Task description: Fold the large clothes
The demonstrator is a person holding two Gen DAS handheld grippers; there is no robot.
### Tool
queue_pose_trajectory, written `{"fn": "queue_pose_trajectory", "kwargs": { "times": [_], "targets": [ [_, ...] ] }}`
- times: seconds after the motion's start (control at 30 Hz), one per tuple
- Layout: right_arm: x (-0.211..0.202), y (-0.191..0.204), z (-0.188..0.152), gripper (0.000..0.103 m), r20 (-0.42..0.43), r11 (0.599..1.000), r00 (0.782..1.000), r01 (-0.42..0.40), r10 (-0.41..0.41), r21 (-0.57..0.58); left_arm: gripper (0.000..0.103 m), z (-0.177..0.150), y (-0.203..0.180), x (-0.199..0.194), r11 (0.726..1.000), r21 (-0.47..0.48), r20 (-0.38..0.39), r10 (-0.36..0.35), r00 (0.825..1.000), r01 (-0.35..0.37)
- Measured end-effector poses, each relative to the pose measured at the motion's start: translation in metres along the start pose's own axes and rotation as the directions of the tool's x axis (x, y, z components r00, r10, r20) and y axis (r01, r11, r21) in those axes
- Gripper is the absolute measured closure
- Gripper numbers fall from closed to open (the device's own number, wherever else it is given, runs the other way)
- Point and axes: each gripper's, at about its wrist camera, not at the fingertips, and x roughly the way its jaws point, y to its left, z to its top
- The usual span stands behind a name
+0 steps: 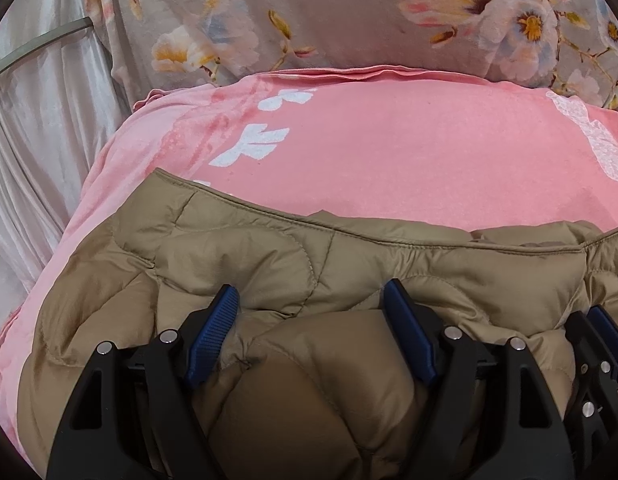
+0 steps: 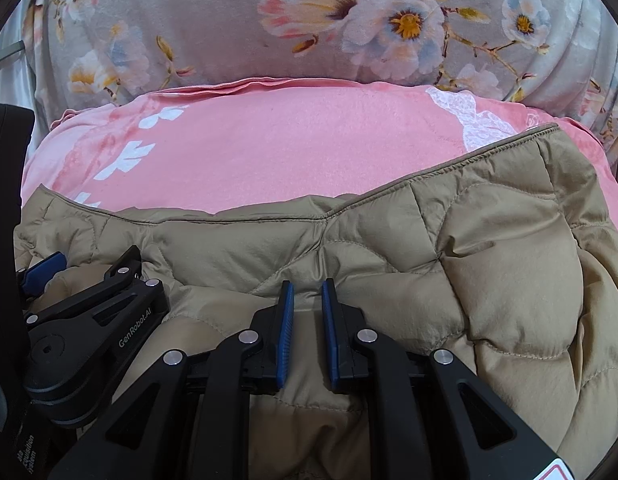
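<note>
While the tan jacket (image 1: 269, 256) is lying on the pink blanket (image 1: 389, 140), the left gripper (image 1: 311, 300) is being held wide apart over a puffy fold (the right gripper (image 2: 307, 292) narrowly parted beside it).

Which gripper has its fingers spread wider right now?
The left gripper: its fingers straddle a puffed fold of the tan jacket. The right gripper has only a narrow gap.

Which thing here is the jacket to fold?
Find the pink blanket spread in front of the grey flowered cushion. On its near part lies the tan quilted puffer jacket, the only puffy, stitched brown thing, under both grippers.
</note>
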Motion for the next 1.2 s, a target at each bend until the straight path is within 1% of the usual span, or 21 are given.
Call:
{"fn": "queue_pose_trajectory", "kwargs": {
  "times": [0.17, 0.23, 0.3, 0.37, 0.4, 0.47, 0.5, 0.53, 0.57, 0.63, 0.67, 0.7, 0.73, 0.8, 0.87, 0.9, 0.97, 1.03, 1.1, 1.17, 1.2],
  "targets": [
    [0.000, -0.001, 0.000, 0.091, 0.001, 1.000, 1.000, -0.006, 0.006, 0.006, 0.027, 0.000, 0.000, 0.001, 1.000, -0.001, -0.002, 0.005, 1.000, -0.005],
    [0.002, -0.002, -0.001, 0.091, 0.001, 1.000, 1.000, -0.009, 0.009, 0.009, 0.026, 0.001, 0.002, 0.001, 1.000, -0.009, -0.006, -0.006, 1.000, 0.006],
    [0.002, -0.003, -0.001, 0.091, 0.000, 1.000, 1.000, -0.009, 0.009, 0.008, 0.026, 0.002, 0.009, 0.001, 0.998, -0.030, -0.018, -0.048, 0.999, 0.047],
    [0.002, -0.003, 0.000, 0.091, -0.009, 1.000, 1.000, -0.011, 0.011, 0.005, 0.026, 0.003, 0.021, -0.002, 0.991, -0.057, -0.031, -0.121, 0.992, 0.119],
    [0.002, -0.005, 0.000, 0.091, -0.016, 1.000, 1.000, -0.015, 0.015, 0.005, 0.026, 0.002, 0.032, -0.007, 0.982, -0.072, -0.049, -0.176, 0.983, 0.172],
    [-0.004, -0.009, 0.004, 0.090, -0.048, 1.000, 0.998, -0.025, 0.026, 0.017, 0.025, 0.000, 0.057, -0.021, 0.968, -0.107, -0.059, -0.234, 0.971, 0.227],
    [-0.011, -0.009, 0.005, 0.086, -0.052, 0.999, 0.998, -0.030, 0.032, 0.028, 0.023, -0.003, 0.080, -0.033, 0.954, -0.141, -0.051, -0.272, 0.961, 0.263],
    [-0.023, -0.012, 0.005, 0.086, -0.045, 0.998, 0.998, -0.040, 0.042, 0.045, 0.021, -0.004, 0.093, -0.041, 0.949, -0.154, -0.044, -0.285, 0.958, 0.275],
    [-0.038, -0.014, 0.005, 0.085, -0.025, 0.997, 0.998, -0.051, 0.052, 0.064, 0.017, -0.007, 0.110, -0.050, 0.947, -0.167, -0.035, -0.285, 0.958, 0.276],
    [-0.065, -0.013, 0.005, 0.085, -0.004, 0.993, 0.996, -0.090, 0.091, 0.076, 0.014, -0.017, 0.151, -0.068, 0.949, -0.179, -0.012, -0.264, 0.964, 0.258],
    [-0.079, -0.011, 0.003, 0.085, 0.008, 0.992, 0.995, -0.102, 0.102, 0.077, 0.012, -0.020, 0.163, -0.071, 0.950, -0.182, -0.015, -0.259, 0.966, 0.252],
    [-0.088, -0.009, 0.001, 0.085, 0.017, 0.991, 0.994, -0.110, 0.109, 0.076, 0.012, -0.029, 0.183, -0.072, 0.951, -0.194, -0.044, -0.252, 0.967, 0.240],
    [-0.096, -0.006, -0.003, 0.085, 0.022, 0.990, 0.992, -0.122, 0.121, 0.072, 0.012, -0.036, 0.193, -0.072, 0.948, -0.208, -0.063, -0.257, 0.964, 0.239],
    [-0.104, 0.003, -0.012, 0.085, 0.012, 0.988, 0.990, -0.139, 0.139, 0.069, 0.012, -0.056, 0.219, -0.066, 0.922, -0.281, -0.111, -0.306, 0.946, 0.265],
    [-0.102, 0.013, -0.022, 0.085, -0.003, 0.985, 0.987, -0.161, 0.161, 0.068, 0.012, -0.075, 0.237, -0.059, 0.877, -0.373, -0.133, -0.374, 0.918, 0.303],
    [-0.100, 0.019, -0.027, 0.086, -0.007, 0.986, 0.987, -0.157, 0.158, 0.059, 0.012, -0.087, 0.246, -0.054, 0.852, -0.421, -0.143, -0.401, 0.905, 0.311],
    [-0.094, 0.031, -0.037, 0.086, -0.011, 0.991, 0.992, -0.129, 0.130, 0.025, 0.012, -0.106, 0.257, -0.047, 0.811, -0.486, -0.142, -0.442, 0.886, 0.327],
    [-0.086, 0.038, -0.045, 0.087, -0.021, 0.994, 0.994, -0.111, 0.111, 0.009, 0.012, -0.117, 0.261, -0.045, 0.792, -0.512, -0.138, -0.458, 0.878, 0.333],
    [-0.079, 0.042, -0.052, 0.087, -0.022, 0.996, 0.996, -0.092, 0.092, -0.005, 0.012, -0.126, 0.265, -0.046, 0.777, -0.536, -0.134, -0.465, 0.875, 0.331],
    [-0.074, 0.045, -0.059, 0.087, -0.017, 0.997, 0.997, -0.072, 0.072, -0.021, 0.012, -0.131, 0.270, -0.053, 0.758, -0.561, -0.115, -0.469, 0.876, 0.332],
    [-0.073, 0.046, -0.061, 0.087, -0.014, 0.998, 0.998, -0.062, 0.061, -0.029, 0.012, -0.132, 0.272, -0.055, 0.759, -0.563, -0.110, -0.461, 0.880, 0.327]
  ]
}}
